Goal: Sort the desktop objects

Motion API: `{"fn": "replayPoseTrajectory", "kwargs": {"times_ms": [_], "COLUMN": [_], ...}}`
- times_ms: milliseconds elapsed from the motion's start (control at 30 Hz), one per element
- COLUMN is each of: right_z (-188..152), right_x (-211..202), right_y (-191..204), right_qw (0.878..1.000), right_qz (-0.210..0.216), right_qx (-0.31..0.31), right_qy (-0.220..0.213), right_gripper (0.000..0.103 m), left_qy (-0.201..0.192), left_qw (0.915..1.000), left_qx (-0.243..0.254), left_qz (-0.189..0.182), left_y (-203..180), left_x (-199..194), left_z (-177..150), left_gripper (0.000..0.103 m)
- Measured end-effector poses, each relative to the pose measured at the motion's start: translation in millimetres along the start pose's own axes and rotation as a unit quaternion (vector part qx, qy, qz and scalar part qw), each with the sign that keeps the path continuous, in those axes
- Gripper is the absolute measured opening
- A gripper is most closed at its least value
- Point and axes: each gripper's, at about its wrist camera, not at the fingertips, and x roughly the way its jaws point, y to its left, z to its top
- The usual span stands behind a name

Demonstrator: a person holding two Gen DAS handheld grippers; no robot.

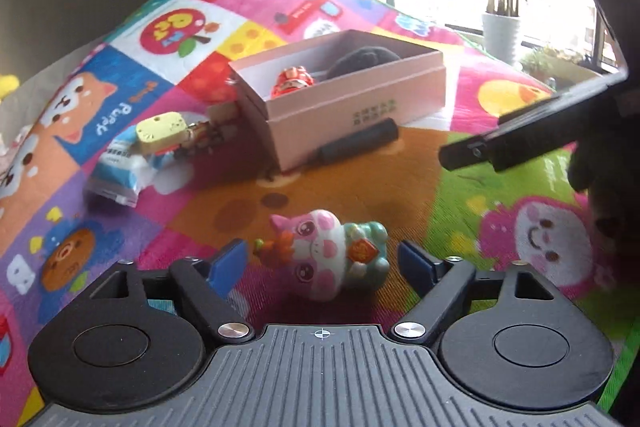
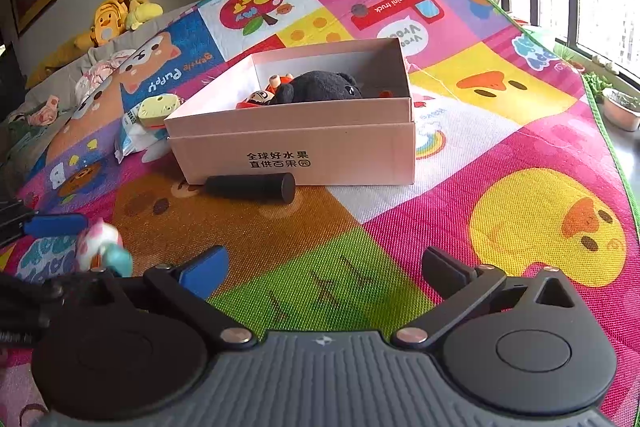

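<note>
A pink and white cat figurine (image 1: 332,253) lies on the colourful play mat, between the open fingers of my left gripper (image 1: 324,263); it also shows at the left edge of the right wrist view (image 2: 102,247). A pink cardboard box (image 2: 296,131) stands mid-mat and holds a black plush toy (image 2: 320,87) and a red figurine (image 1: 292,81). A black cylinder (image 2: 252,187) lies against the box's front. A yellow toy (image 1: 160,133) and a blue and white packet (image 1: 120,167) lie left of the box. My right gripper (image 2: 324,267) is open and empty over the mat.
Yellow plush toys (image 2: 116,15) and bedding sit at the far left. Potted plants (image 2: 620,107) stand by the window at the right. The mat's green edge (image 2: 600,123) runs along the right side. My right gripper's body (image 1: 560,123) shows at the right in the left wrist view.
</note>
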Motion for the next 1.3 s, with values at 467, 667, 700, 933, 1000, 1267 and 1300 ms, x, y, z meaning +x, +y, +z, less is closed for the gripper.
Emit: {"fn": "replayPoseTrajectory", "kwargs": {"times_ms": [467, 667, 700, 933, 1000, 1267, 1300], "right_z": [12.7, 39.1, 40.8, 42.3, 42.1, 12.2, 6.6], "right_x": [6.0, 40.7, 48.2, 76.1, 70.7, 7.4, 0.6], "right_y": [29.3, 54.5, 61.1, 81.9, 77.2, 42.4, 38.9], "right_qw": [0.999, 0.999, 0.999, 0.997, 0.997, 0.998, 0.998], "right_qz": [-0.018, -0.016, -0.020, -0.067, -0.059, -0.020, -0.022], "right_qx": [-0.050, 0.006, 0.004, -0.030, -0.023, -0.051, -0.058], "right_qy": [0.009, 0.038, 0.041, 0.032, 0.035, 0.027, 0.026], "right_gripper": [0.103, 0.103, 0.103, 0.078, 0.075, 0.075, 0.075], "left_qy": [0.015, -0.007, -0.011, -0.019, -0.019, -0.009, -0.006], "left_qw": [0.9863, 0.9925, 0.9929, 0.9930, 0.9929, 0.9932, 0.9932], "left_qx": [-0.136, -0.083, -0.076, -0.080, -0.081, -0.074, -0.071], "left_qz": [0.092, 0.090, 0.091, 0.085, 0.085, 0.089, 0.092], "left_y": [49.2, 28.6, 26.0, 26.3, 27.2, 26.4, 25.6], "left_x": [3.8, -0.1, -1.0, -3.3, -3.2, 0.6, 1.4], "left_z": [-18.7, -18.2, -18.3, -18.9, -19.0, -18.1, -17.8], "left_gripper": [0.100, 0.102, 0.102, 0.102, 0.102, 0.103, 0.103]}}
